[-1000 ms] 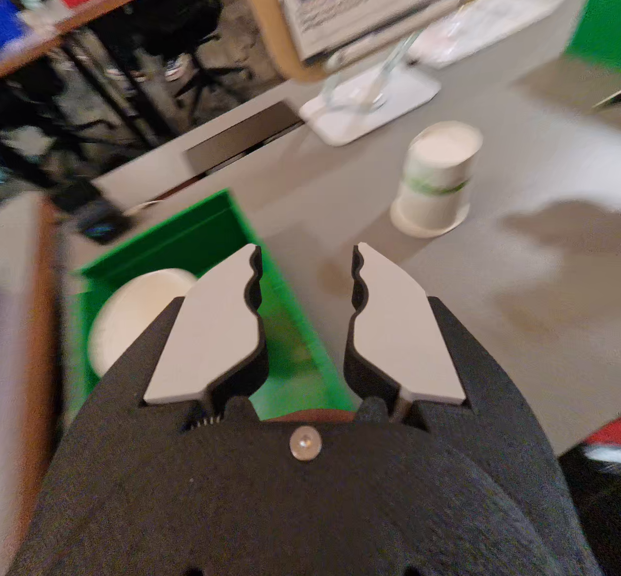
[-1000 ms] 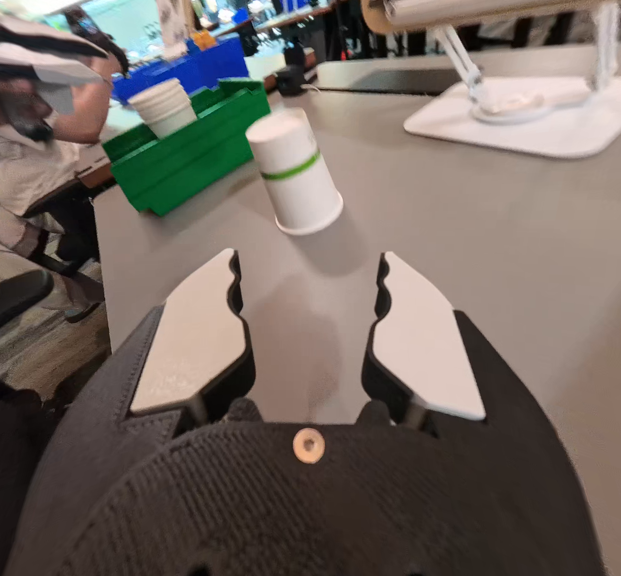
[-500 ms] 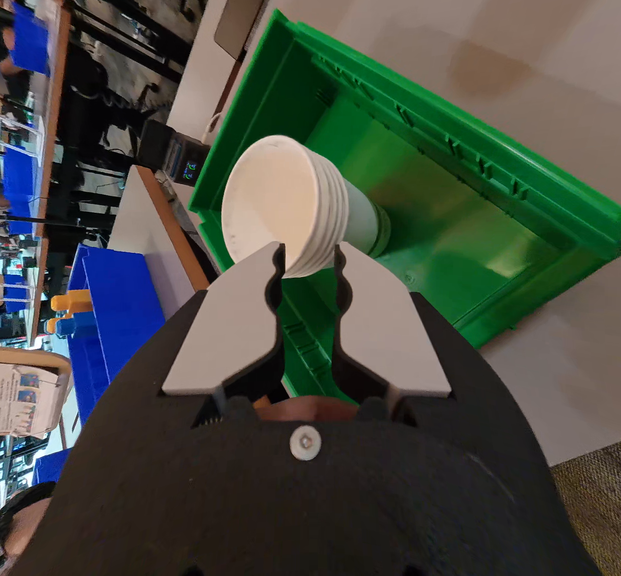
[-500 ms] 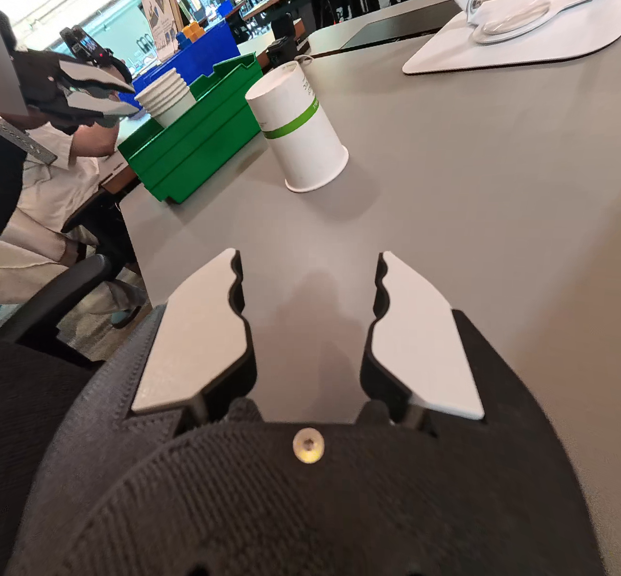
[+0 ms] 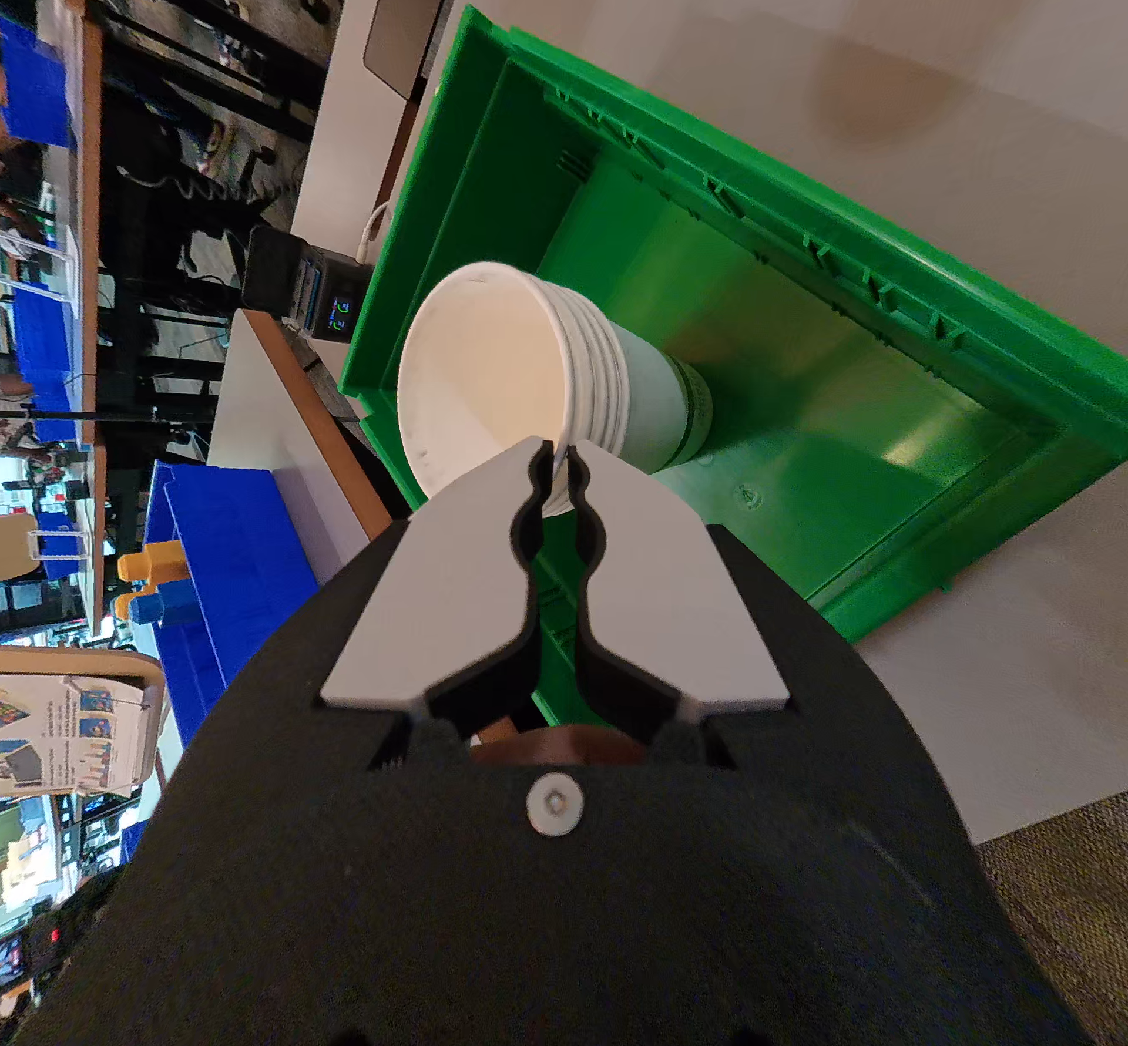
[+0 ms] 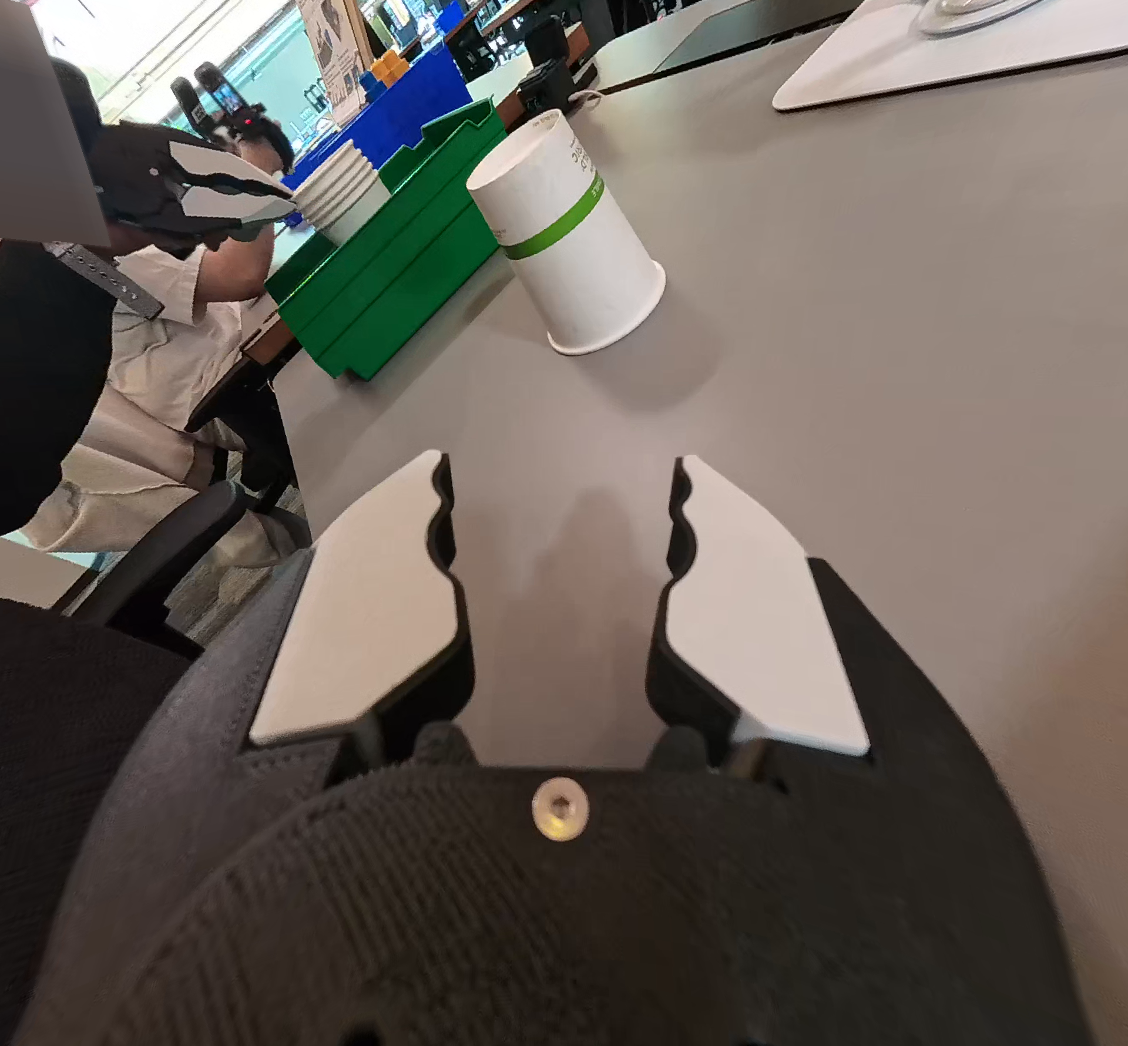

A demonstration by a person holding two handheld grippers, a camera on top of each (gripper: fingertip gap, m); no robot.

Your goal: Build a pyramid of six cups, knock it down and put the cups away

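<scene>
The left gripper (image 5: pixel 556 458) was clenched on the rim of the top cup of a stack of paper cups (image 5: pixel 519 382) standing in a green bin (image 5: pixel 915 260) at the corner of a grey table (image 6: pixel 854 315). The right gripper (image 6: pixel 560 470) hovered released and empty over the table, nearest a lone upturned cup (image 6: pixel 567 242) with a green band, just beside the bin. A white stand base (image 6: pixel 952 40) lay well apart.
</scene>
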